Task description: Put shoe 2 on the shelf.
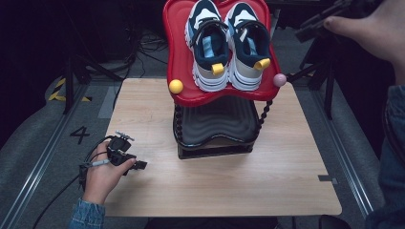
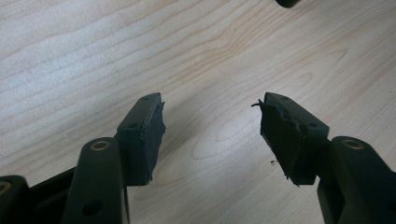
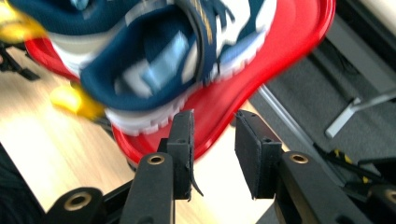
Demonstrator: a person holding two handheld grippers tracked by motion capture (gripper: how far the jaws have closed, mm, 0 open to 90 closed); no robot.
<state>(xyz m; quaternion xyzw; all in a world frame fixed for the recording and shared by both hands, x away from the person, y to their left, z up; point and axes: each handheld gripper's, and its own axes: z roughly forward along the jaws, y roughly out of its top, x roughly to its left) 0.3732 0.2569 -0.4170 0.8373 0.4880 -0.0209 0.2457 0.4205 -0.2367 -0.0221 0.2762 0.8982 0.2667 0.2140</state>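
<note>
Pale wood grain covered the desk [image 1: 157, 119], which stood on grey flooring with dark equipment stands around it. Near its far edge sat a black ribbed stand [image 1: 215, 131] carrying a red tray [image 1: 177, 57] with wavy edges, a yellow ball [image 1: 175, 86] on one front corner and a pink ball [image 1: 279, 79] on the other. On the tray stood 2 sneakers side by side, heels toward the person: the left sneaker [image 1: 207, 45] and the right sneaker [image 1: 248, 45], both navy, white and light blue, each with a yellow heel tab. The left gripper [image 1: 125, 155] rested low on the desk near its front left corner, held in the left hand [image 1: 102, 174]; in the left gripper view its 2 fingers [image 2: 144, 130] stood wide apart over bare wood, released, with nothing between them. The right hand [image 1: 377, 28] was raised at the upper right of the high view, well apart from the desk surface, holding the right gripper [image 1: 315, 21] beside the tray. In the right gripper view, blurred, the right gripper [image 3: 214, 149] pointed at the red tray's rim and the sole of the nearer sneaker; its fingers [image 3: 182, 149] were parted and gripped nothing, with the tray edge showing beyond the gap.
</note>
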